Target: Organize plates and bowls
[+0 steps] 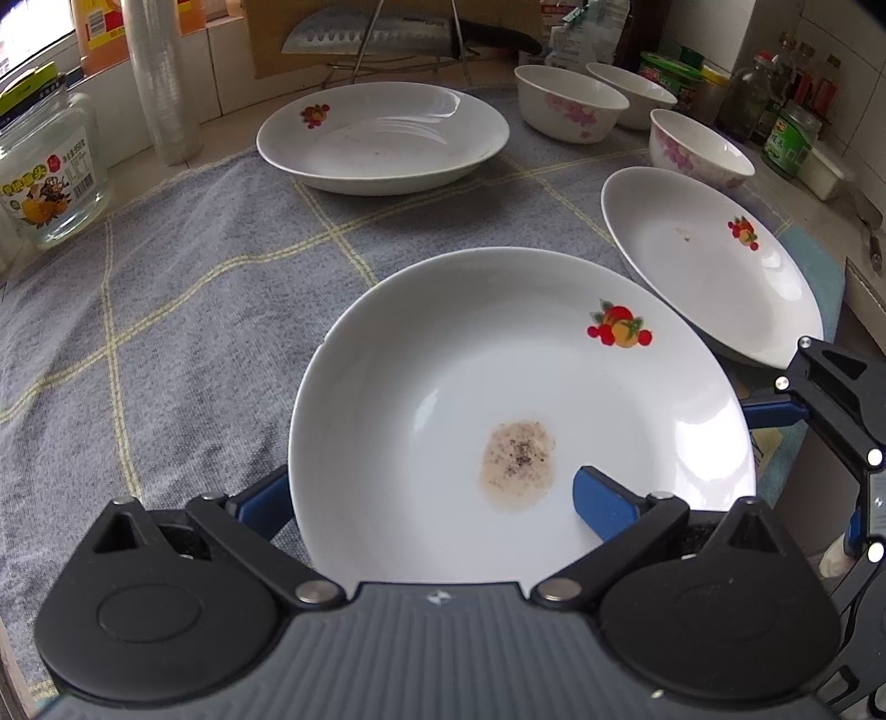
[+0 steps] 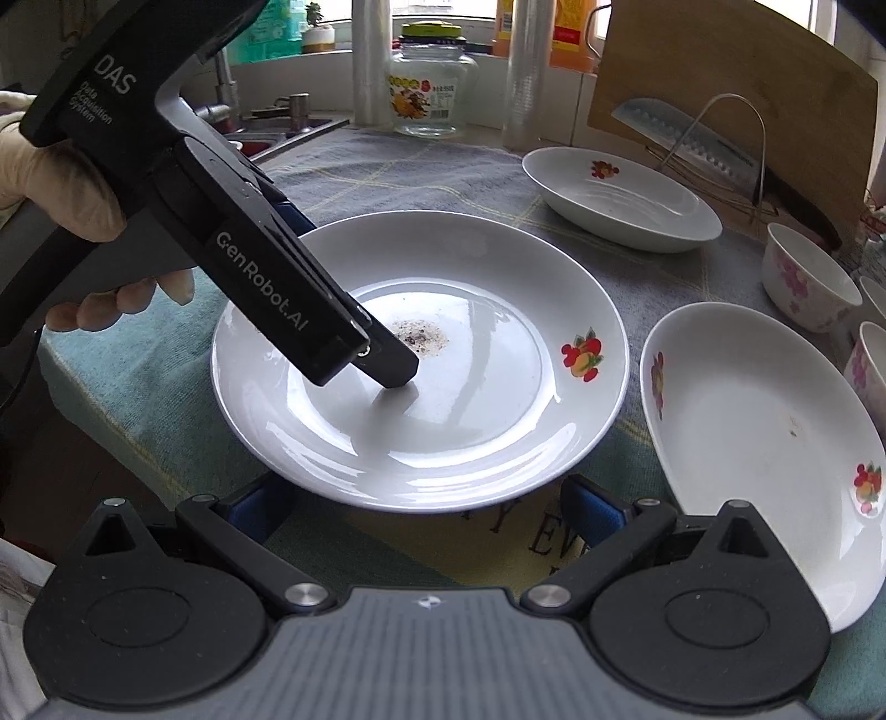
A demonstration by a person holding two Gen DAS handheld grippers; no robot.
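A white plate with a fruit print and a brown stain (image 1: pixel 498 387) is in the middle of the grey checked towel (image 1: pixel 194 310). My left gripper (image 1: pixel 437 498) is shut on its near rim, one blue finger inside the plate and the other beneath it. In the right wrist view this stained plate (image 2: pixel 470 399) has the left gripper (image 2: pixel 390 368) coming in from the upper left, held by a gloved hand (image 2: pixel 33 177). My right gripper (image 2: pixel 426 512) stands open just before the plate's near rim, holding nothing. Two more fruit-print plates (image 1: pixel 382 138) (image 1: pixel 709 266) and three flowered bowls (image 1: pixel 570 102) lie beyond.
A glass jar (image 1: pixel 47 166) and a stack of plastic cups (image 1: pixel 160 83) stand at the left. A cleaver on a wire rack (image 1: pixel 376 39) leans against a wooden board (image 2: pixel 720 72) at the back. Bottles and jars (image 1: pixel 775 99) crowd the right corner. A sink (image 2: pixel 277 122) lies beyond the towel.
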